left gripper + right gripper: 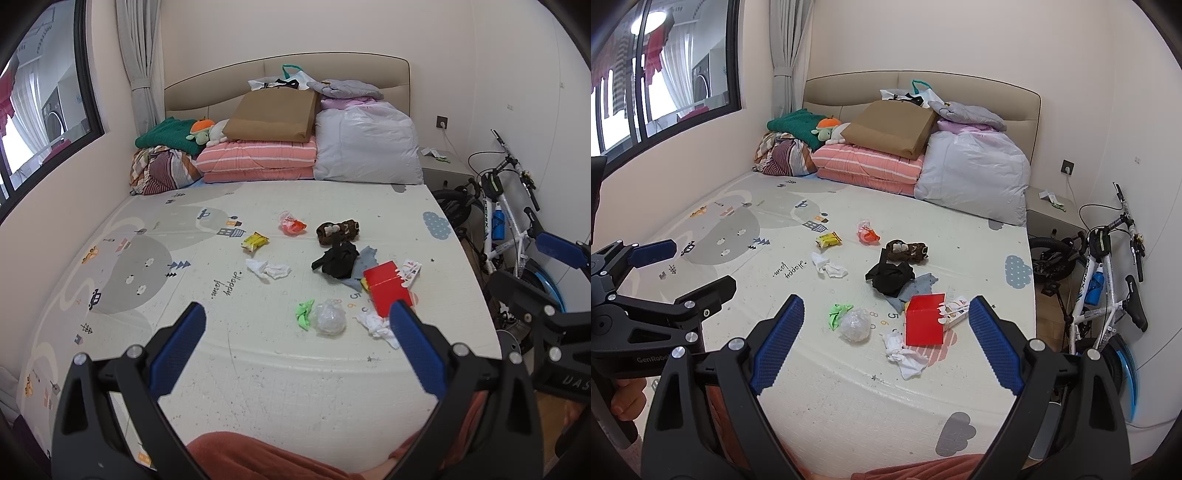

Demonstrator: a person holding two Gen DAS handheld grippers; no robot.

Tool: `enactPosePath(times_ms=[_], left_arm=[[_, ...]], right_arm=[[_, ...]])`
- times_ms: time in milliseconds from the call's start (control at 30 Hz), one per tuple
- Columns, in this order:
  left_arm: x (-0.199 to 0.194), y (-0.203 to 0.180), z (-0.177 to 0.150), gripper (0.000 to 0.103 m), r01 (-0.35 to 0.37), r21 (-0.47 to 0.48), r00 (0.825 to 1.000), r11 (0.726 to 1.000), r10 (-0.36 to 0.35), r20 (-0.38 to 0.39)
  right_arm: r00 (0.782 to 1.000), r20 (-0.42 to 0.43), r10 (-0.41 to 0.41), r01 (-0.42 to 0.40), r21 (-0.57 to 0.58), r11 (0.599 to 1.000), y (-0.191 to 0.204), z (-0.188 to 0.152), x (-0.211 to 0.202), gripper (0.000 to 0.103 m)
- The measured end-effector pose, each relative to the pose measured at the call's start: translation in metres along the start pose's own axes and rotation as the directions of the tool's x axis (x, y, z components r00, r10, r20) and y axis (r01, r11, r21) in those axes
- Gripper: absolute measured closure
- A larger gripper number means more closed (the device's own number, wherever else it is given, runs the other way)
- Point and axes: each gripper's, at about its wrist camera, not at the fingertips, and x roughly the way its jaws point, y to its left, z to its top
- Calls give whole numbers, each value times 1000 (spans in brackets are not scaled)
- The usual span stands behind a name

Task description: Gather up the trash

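Note:
Trash lies scattered on a printed play mat (pixel 147 273) covering the bed. I see a red box (pixel 386 286) (pixel 925 325), crumpled white tissue (pixel 376 325) (pixel 903 356), a clear plastic ball (pixel 329 317) (pixel 855 324), a green scrap (pixel 304 314) (pixel 837 314), more tissue (pixel 267 268) (pixel 829 266), a yellow wrapper (pixel 255 242) (pixel 828 240) and an orange wrapper (pixel 291 223) (pixel 867 232). My left gripper (pixel 297 325) hovers open over the near edge. My right gripper (pixel 886 319) is open too, with nothing held.
Dark clothes (pixel 338 258) and a brown sock bundle (pixel 338 230) lie among the trash. Folded bedding (pixel 258 158) and a brown bag (pixel 273 114) pile at the headboard. A bicycle (pixel 1108 269) stands at the bed's right, a window (pixel 665 66) on the left wall.

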Motion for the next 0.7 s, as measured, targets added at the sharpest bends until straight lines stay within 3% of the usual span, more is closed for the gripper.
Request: enactPosePath(times_ms=[333,700], left_arm=[[5,-3,-1,4,3,5,1000,1000,-3,-13],[44,-11,-5,4,20,9,998,1000,-19,-54]], right_arm=[[1000,-11,-3,3,6,1000,2,6,5,16],[999,-32,3,-2,16,1000,-12,5,38,16]])
